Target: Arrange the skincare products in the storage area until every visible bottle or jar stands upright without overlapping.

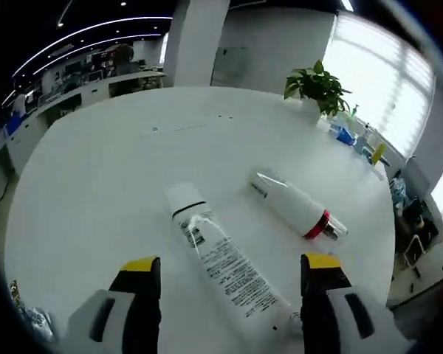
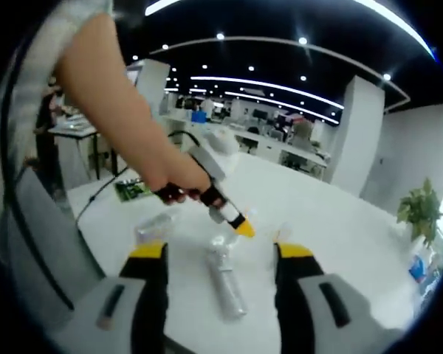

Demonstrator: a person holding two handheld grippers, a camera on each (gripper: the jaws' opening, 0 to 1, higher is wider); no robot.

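Observation:
Two skincare tubes lie flat on the white round table (image 1: 118, 162). A long white tube (image 1: 221, 262) with black print and a white cap runs between the jaws of my left gripper (image 1: 232, 264), which is open around it without touching. To its right a shorter white tube (image 1: 295, 208) with a red band and a clear cap lies on its side. My right gripper (image 2: 221, 251) is open, and a pale silvery tube (image 2: 227, 286) lies between its jaws. A person's hand holds the left gripper (image 2: 240, 225) just beyond that tube.
A potted plant (image 1: 317, 87) and several small bottles (image 1: 358, 136) stand at the table's far right edge. Crinkled foil (image 1: 29, 321) lies near the left jaw. A clear wrapper (image 2: 151, 227) and a green item (image 2: 133, 189) lie left of the hand. Desks stand beyond.

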